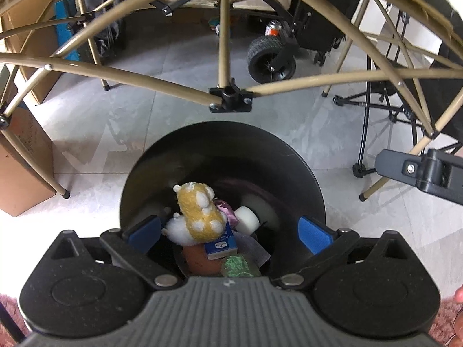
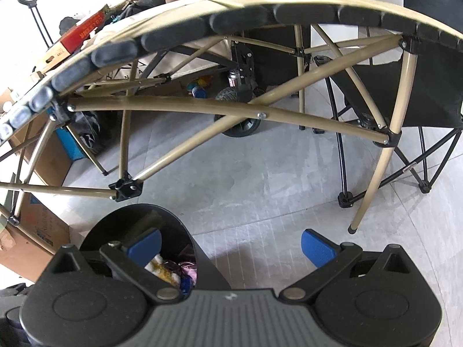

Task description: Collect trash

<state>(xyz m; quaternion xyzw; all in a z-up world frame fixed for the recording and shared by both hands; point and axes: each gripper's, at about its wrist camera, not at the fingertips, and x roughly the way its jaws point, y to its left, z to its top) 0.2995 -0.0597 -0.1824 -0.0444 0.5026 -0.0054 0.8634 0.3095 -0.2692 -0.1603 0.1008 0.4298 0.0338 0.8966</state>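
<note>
A black round bin (image 1: 289, 173) stands on the floor under the table frame. Inside lie a yellow-and-white plush toy (image 1: 199, 205), a blue tissue packet (image 1: 221, 243), a white roll (image 1: 247, 219), a pink wrapper (image 1: 227, 208), a green object (image 1: 238, 266) and an orange-brown object (image 1: 198, 258). My left gripper (image 1: 230, 232) is open and empty, right above the bin's mouth. My right gripper (image 2: 231, 244) is open and empty, above the floor just right of the bin (image 2: 208, 263). The plush toy (image 2: 157, 263) shows there too.
Tan folding-table legs and crossbars (image 1: 222, 43) span above the bin, with a black joint (image 1: 230, 98) just beyond it. A wheeled cart (image 1: 270, 57), a black folding chair (image 2: 428, 86) and cardboard boxes (image 1: 20, 167) stand around on the grey tile floor.
</note>
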